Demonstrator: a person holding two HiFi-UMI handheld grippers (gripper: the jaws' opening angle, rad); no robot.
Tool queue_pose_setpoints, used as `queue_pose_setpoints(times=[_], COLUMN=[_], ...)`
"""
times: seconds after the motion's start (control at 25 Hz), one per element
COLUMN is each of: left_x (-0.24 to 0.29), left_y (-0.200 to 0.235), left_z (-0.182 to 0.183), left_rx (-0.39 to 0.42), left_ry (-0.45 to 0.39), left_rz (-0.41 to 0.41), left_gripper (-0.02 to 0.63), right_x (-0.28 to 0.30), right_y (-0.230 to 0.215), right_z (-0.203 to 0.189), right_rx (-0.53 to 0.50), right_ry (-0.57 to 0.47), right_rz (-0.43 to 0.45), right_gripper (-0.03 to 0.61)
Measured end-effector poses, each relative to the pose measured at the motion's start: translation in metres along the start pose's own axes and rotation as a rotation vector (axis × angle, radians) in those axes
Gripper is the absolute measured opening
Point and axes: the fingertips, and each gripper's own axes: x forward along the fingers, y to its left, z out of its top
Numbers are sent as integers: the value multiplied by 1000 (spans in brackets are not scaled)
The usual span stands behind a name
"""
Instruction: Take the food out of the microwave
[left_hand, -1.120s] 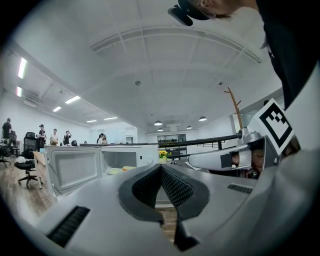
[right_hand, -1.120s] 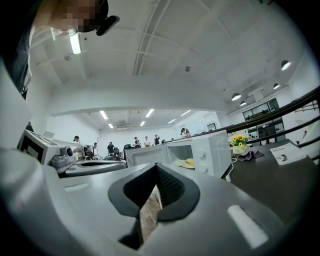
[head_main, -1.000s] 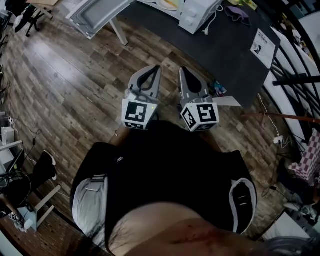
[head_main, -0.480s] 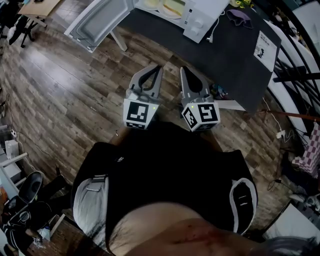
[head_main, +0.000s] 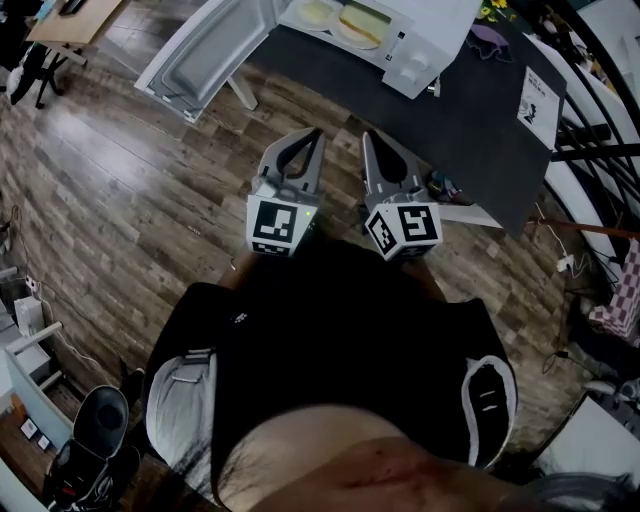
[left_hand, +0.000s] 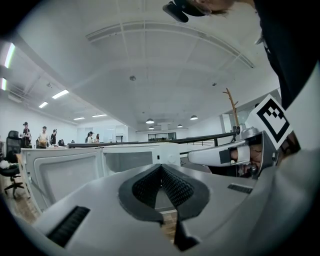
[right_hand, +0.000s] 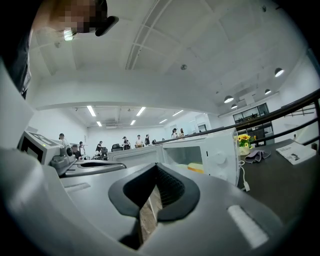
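Observation:
The white microwave (head_main: 425, 40) stands on a dark table (head_main: 470, 130) at the top of the head view, its door (head_main: 205, 50) swung wide open to the left. Inside lies yellow food (head_main: 360, 22) on a plate, seen in the right gripper view as a yellow slab (right_hand: 196, 168). My left gripper (head_main: 313, 134) and right gripper (head_main: 366, 137) are held side by side over the wood floor, short of the table, pointing level at the microwave. Both are shut and hold nothing. The left gripper (left_hand: 161, 166) faces the oven (left_hand: 130, 160); the right gripper (right_hand: 156, 166) faces the cavity.
On the table lie a white paper sign (head_main: 540, 95) and a purple cloth (head_main: 490, 40); a vase of sunflowers (right_hand: 244, 142) stands by the microwave, whose cord (right_hand: 243, 180) hangs down. A dark railing (head_main: 600, 150) runs at the right. An office chair (head_main: 95, 450) sits behind, lower left.
The microwave and table have slid down the head view, nearer to me, and more of the oven's inside shows. Both grippers stay shut and side by side.

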Motion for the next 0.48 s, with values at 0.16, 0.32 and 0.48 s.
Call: queue_pose_setpoints(times=[0.16,0.32,0.48], left_x=[4,7,14], left_y=[19,33,39], left_z=[-2,-5,-10], left_rx=[7,3,-10], left_ry=[-2,-1,11], left_rz=[-16,-28,-39], left_gripper=[6,6,6], right_x=[18,31,35], right_y=[8,10,5], right_z=[1,1,-3], right_rx=[-7,-13,-10], right_ry=[-2,0,10], right_rz=[-4,-19,-47], right_gripper=[-3,-3,-3])
